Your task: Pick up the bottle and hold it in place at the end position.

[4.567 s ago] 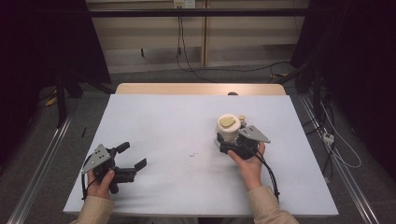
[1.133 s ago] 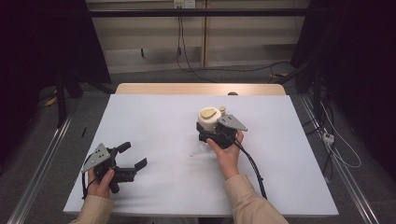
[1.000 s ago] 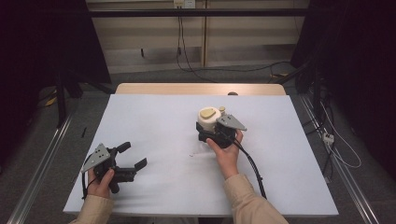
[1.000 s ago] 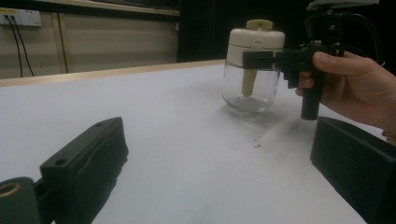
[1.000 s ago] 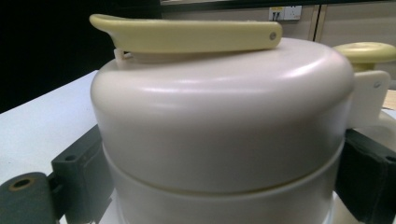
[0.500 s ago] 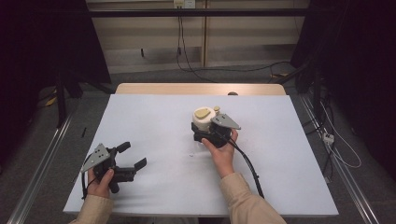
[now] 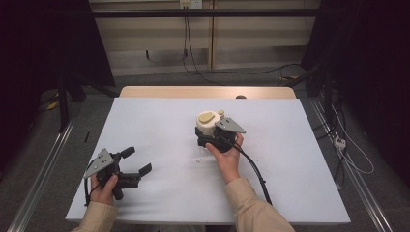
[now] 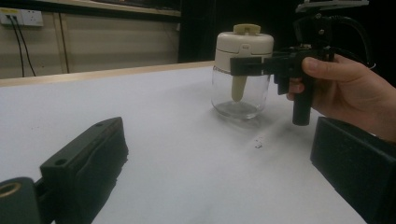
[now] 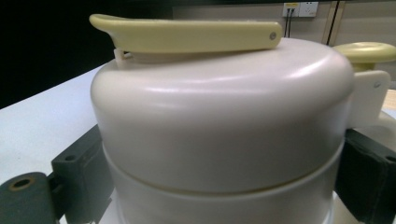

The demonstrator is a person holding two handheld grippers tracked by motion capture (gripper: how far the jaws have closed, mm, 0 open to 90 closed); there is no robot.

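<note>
— Counting from the left, what have you got?

— I see two grippers, one jar, one table. My left gripper (image 7: 134,162) sits low at the near left of the white table (image 7: 159,121), held in the left hand (image 7: 102,186), its jaws spread wide with nothing between them.

— And the jar?

— One jar (image 8: 241,70), just right of the table's centre. It has a clear glass body, a cream domed lid (image 9: 224,112), a pale yellow lever (image 9: 187,33) lying flat across the top and a yellow knob (image 9: 366,51) at one side. Something pale hangs down inside the glass. My right gripper (image 7: 209,137) has its jaws closed against the cream lid on both sides, and the right hand (image 7: 227,154) is behind it.

— Anything around it?

— A few small specks (image 8: 258,143) lie on the table just in front of the jar. Nothing stands between the two grippers. Beyond the far edge, cables (image 7: 191,46) run down a wall panel.
</note>
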